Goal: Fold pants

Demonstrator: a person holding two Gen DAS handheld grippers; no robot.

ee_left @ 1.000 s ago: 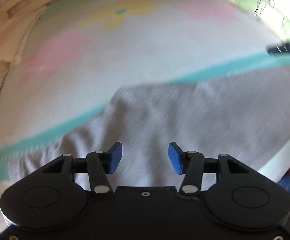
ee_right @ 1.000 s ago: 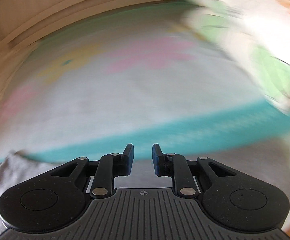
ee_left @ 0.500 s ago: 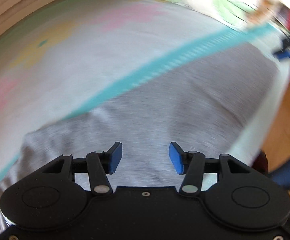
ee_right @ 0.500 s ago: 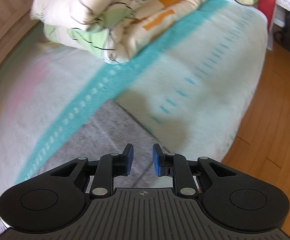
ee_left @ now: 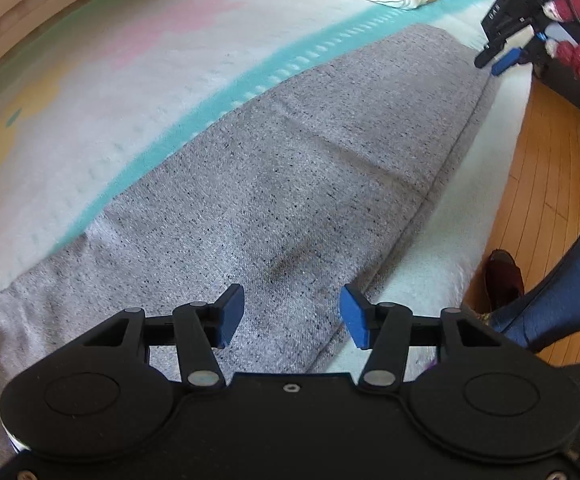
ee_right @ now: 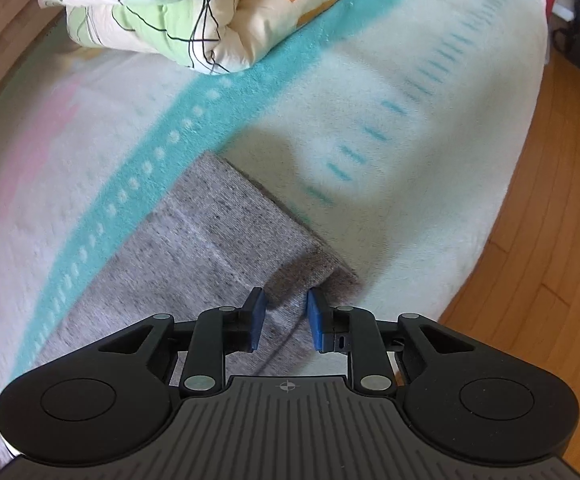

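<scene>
Spread across bed (ee_left: pixel 89 92): grey pants (ee_left: pixel 290 184), already doubled lengthwise into one long strip running toward one o'clock; crosswise folds still due. At seven o'clock end, left gripper (ee_left: pixel 291 317) agape, empty. At cuff, right gripper (ee_right: pixel 284 319) narrowly parted, gripping nothing.

My pants (ee_left: pixel 290 184) are grey flecked knit cloth, matt and slightly rough. The blanket (ee_right: pixel 410 80) under them looks fuzzy, soft fleece. The quilt (ee_right: pixel 193 12) is smooth printed cotton. The floor (ee_right: pixel 550 240) is glossy wood. My left hand-held gripper (ee_left: pixel 292 316) is matt black plastic with blue pads.
</scene>
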